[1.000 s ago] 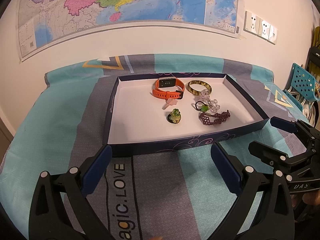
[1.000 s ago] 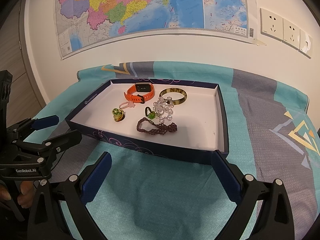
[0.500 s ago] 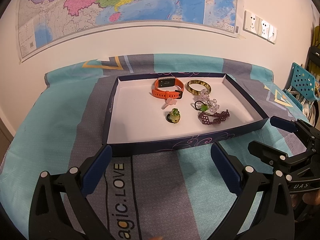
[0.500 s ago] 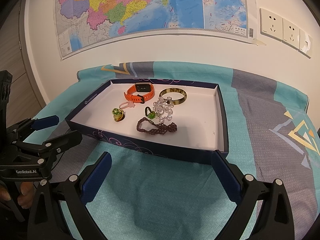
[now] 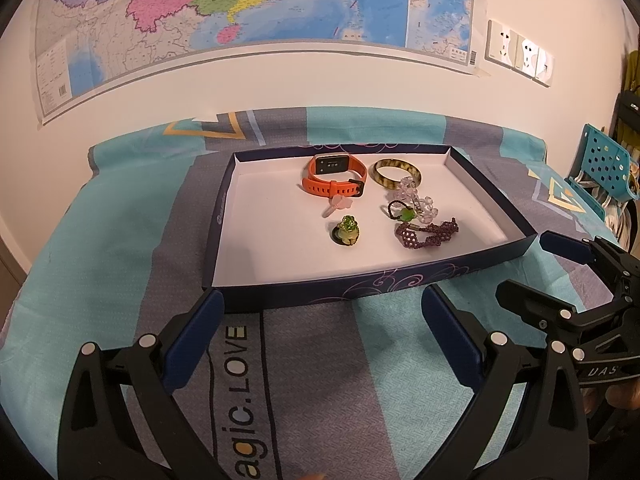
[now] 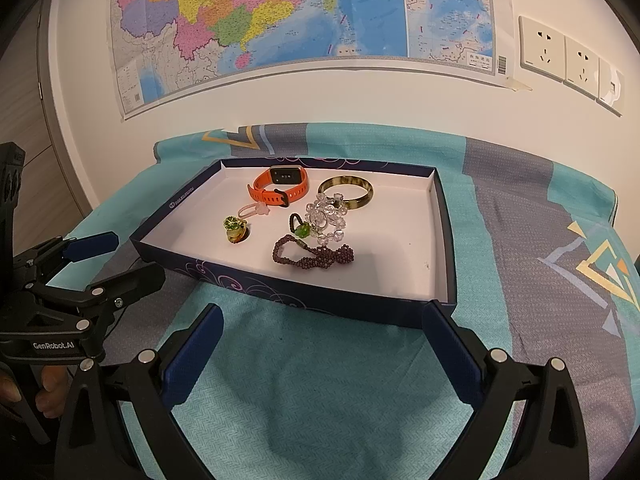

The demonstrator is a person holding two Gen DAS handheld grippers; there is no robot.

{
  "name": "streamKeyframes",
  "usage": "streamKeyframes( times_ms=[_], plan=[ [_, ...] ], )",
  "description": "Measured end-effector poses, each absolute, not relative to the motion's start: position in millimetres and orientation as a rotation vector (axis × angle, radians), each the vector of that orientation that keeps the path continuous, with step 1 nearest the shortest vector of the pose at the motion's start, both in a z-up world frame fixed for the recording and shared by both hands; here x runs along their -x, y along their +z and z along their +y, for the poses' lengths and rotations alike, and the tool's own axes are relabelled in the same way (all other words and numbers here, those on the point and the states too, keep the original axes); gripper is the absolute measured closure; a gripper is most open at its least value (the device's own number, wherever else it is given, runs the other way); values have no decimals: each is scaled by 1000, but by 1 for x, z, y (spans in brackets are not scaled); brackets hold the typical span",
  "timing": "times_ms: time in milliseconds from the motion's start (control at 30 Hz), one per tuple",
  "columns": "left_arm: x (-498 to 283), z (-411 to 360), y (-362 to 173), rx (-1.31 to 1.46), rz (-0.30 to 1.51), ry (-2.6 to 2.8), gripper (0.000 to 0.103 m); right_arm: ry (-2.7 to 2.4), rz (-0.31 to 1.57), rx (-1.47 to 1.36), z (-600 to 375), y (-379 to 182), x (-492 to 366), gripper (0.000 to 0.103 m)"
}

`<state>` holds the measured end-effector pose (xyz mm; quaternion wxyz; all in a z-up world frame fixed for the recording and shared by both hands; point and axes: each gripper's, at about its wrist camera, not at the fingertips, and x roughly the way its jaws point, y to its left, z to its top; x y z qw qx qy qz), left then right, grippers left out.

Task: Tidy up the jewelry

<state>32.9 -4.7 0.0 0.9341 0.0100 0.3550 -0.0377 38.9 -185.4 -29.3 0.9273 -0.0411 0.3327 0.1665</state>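
Note:
A dark blue tray point(image 5: 360, 288) point(image 6: 280, 286) with a white floor holds the jewelry: an orange watch point(image 5: 334, 178) point(image 6: 278, 190), a mottled bangle point(image 5: 397, 173) point(image 6: 346, 193), a clear bead bracelet point(image 5: 416, 198) point(image 6: 326, 218), a dark purple bead bracelet point(image 5: 426, 233) point(image 6: 314, 256), a green-stone hair tie point(image 5: 402, 213) point(image 6: 301, 228), a green ring point(image 5: 347, 232) point(image 6: 236, 232) and a small pink piece point(image 5: 338, 204) point(image 6: 254, 210). My left gripper point(image 5: 322, 340) point(image 6: 102, 258) is open in front of the tray's near wall, empty. My right gripper point(image 6: 324, 344) point(image 5: 536, 268) is open too, at the tray's near right corner, empty.
A teal and grey cloth point(image 5: 100, 220) point(image 6: 540, 220) covers the table. The wall behind carries a map point(image 5: 240, 8) and sockets point(image 6: 560, 56). A teal perforated chair point(image 5: 604, 164) stands at the right edge. A person's fingers point(image 6: 48, 396) grip the left tool's handle.

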Motion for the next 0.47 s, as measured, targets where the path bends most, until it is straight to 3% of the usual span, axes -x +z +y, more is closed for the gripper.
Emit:
streamKeyframes(
  times_ms=[467],
  plan=[
    [-38, 18, -10, 31, 772, -69, 6, 289, 717, 161, -234, -26, -51, 7]
  ],
)
